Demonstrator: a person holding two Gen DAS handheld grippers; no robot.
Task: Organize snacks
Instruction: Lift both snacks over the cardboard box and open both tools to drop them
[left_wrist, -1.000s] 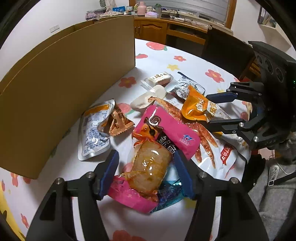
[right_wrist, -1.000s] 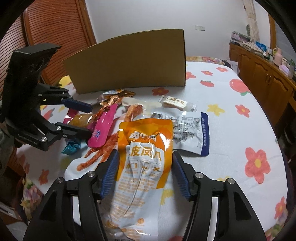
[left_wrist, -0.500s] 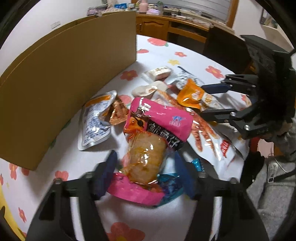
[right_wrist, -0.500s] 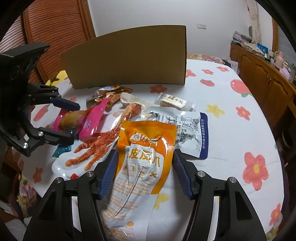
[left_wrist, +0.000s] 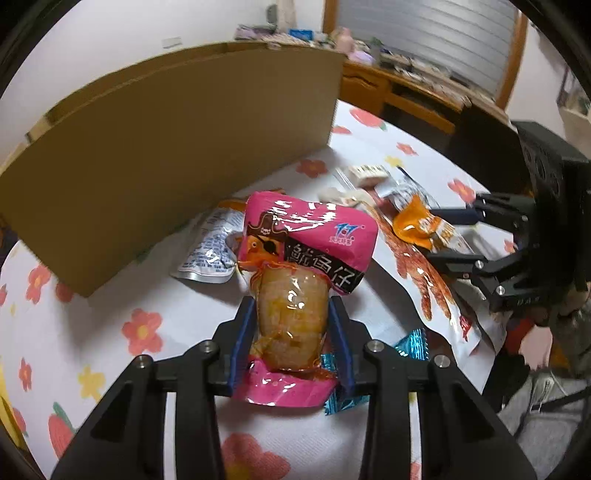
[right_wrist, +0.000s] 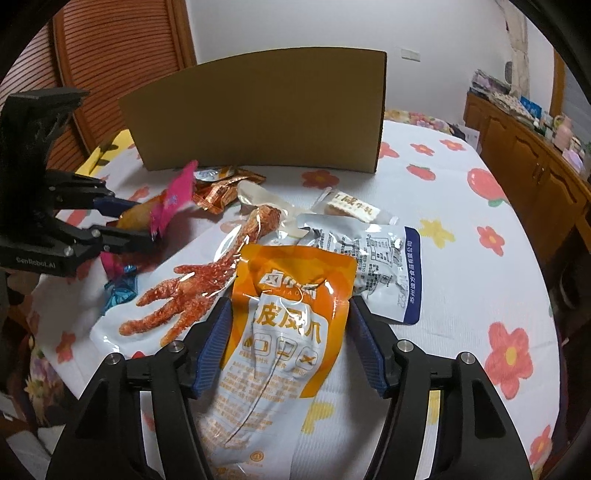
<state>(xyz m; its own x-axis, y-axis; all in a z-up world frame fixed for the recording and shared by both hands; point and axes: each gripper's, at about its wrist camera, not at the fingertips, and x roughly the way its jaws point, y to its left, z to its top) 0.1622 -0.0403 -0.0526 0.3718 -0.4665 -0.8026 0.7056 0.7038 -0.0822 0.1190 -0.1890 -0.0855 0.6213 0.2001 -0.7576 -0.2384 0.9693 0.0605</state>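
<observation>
Left has the pink one, right straddles the orange

Your left gripper (left_wrist: 291, 341) is clamped on the pink squid pack (left_wrist: 295, 280), lifted off the tablecloth (left_wrist: 166, 310); your right gripper (right_wrist: 290, 347) sits open, orange chicken-feet pouch (right_wrist: 284, 332) lying between its jaws

Glossy plastic pink packet (left_wrist: 308, 240), matt cardboard (left_wrist: 177, 147)

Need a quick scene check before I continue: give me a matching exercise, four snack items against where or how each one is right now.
1. pink squid pack
2. orange chicken-feet pack
3. blue candy wrapper
4. silver pouch

A. flat on the cloth, behind the orange pack
B. lying between open right fingers
C. clamped by the left gripper
D. on the cloth under the left gripper

Pairs: 1-C, 2-B, 3-D, 4-A
</observation>
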